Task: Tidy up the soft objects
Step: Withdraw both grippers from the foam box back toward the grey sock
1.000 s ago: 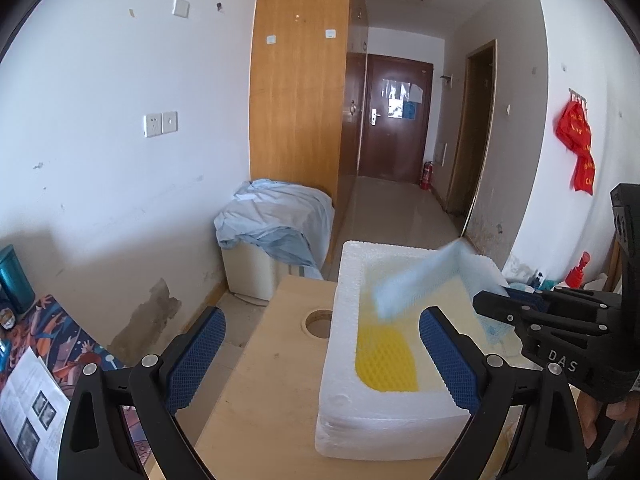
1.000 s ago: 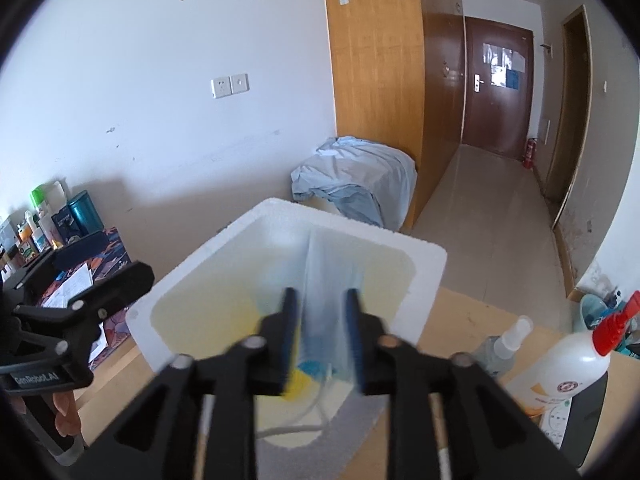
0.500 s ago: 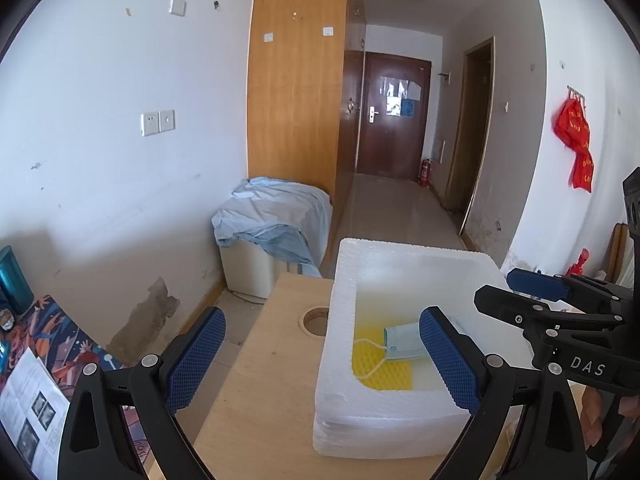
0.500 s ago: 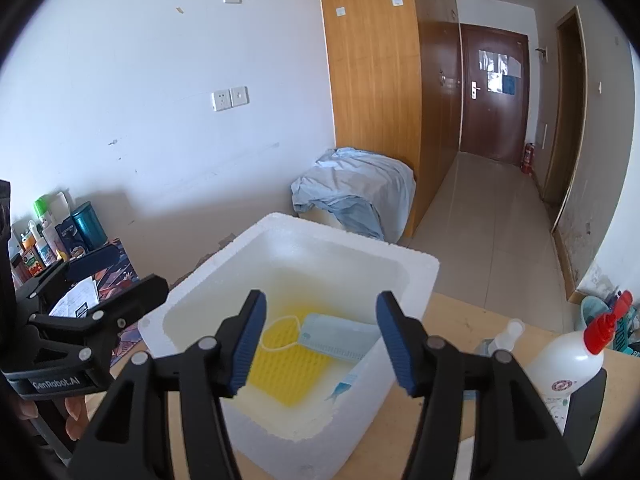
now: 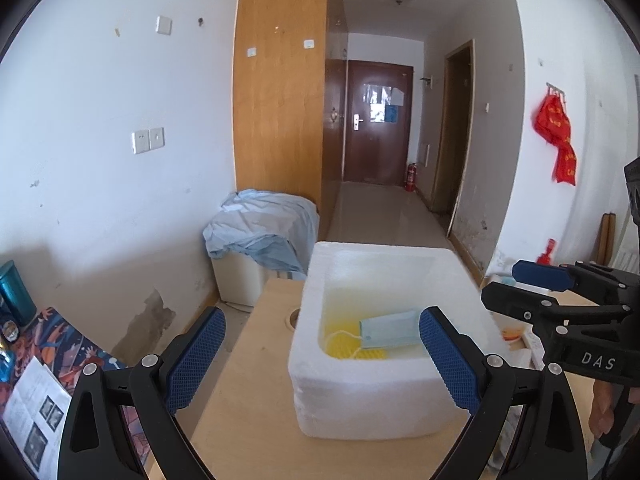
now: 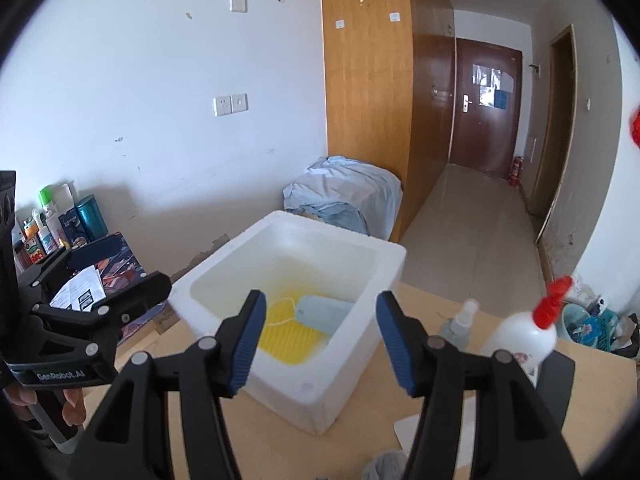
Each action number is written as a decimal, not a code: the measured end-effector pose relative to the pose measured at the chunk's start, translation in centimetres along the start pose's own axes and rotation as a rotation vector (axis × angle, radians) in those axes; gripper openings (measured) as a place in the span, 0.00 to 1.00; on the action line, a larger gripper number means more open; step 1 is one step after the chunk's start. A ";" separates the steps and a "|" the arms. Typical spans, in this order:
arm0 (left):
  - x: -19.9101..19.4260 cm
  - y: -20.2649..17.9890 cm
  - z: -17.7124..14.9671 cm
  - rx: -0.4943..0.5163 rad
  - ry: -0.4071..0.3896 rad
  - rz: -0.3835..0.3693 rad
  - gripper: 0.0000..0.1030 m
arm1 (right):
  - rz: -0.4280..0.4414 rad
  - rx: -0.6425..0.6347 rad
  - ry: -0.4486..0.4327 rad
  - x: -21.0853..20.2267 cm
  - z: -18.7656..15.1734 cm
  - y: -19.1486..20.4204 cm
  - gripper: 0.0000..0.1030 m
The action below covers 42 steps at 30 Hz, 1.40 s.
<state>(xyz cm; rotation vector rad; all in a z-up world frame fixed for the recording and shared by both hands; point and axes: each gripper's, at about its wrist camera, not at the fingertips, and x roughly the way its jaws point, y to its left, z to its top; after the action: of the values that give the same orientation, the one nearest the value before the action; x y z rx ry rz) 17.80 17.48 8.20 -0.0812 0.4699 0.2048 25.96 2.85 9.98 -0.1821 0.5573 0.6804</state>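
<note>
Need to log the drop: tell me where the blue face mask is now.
The face mask lies flat inside the white foam box on the wooden table, partly over a yellow textured pad.

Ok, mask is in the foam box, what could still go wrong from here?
The spray bottles stand close beside the right gripper; swinging toward the next item could topple them. The foam box looks light, so a bump from either open gripper might shift it. The face mask and its loop lie loose on the yellow pad.

White box (image 5: 376, 396); blue mask (image 5: 390, 329)
</note>
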 end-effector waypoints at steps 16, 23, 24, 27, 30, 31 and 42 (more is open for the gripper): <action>-6.3 -3.4 -2.6 0.060 -0.020 -0.065 0.99 | -0.016 0.034 -0.090 -8.2 -3.3 0.1 0.94; -10.0 -5.4 -3.9 0.073 -0.070 -0.090 1.00 | -0.029 0.032 -0.133 -11.6 -5.2 0.3 0.94; -10.4 -5.7 -4.1 0.076 -0.072 -0.094 1.00 | -0.034 0.028 -0.138 -12.0 -5.5 0.4 0.94; -11.4 -6.5 -4.7 0.093 -0.091 -0.121 1.00 | -0.062 0.013 -0.164 -13.7 -6.7 0.7 0.94; -12.4 -7.5 -5.3 0.117 -0.109 -0.123 1.00 | -0.070 0.014 -0.178 -15.2 -7.8 0.5 0.94; -12.8 -7.8 -5.4 0.119 -0.123 -0.128 1.00 | -0.075 0.017 -0.182 -15.7 -8.3 0.2 0.95; -16.3 -10.1 -7.3 0.111 -0.233 -0.199 1.00 | -0.131 0.081 -0.228 -18.5 -11.5 -1.6 0.96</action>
<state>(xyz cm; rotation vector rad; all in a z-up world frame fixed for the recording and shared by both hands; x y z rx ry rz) 2.54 3.78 9.48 0.0056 0.2378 -0.0077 10.28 -12.33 10.36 -0.0629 0.3500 0.5419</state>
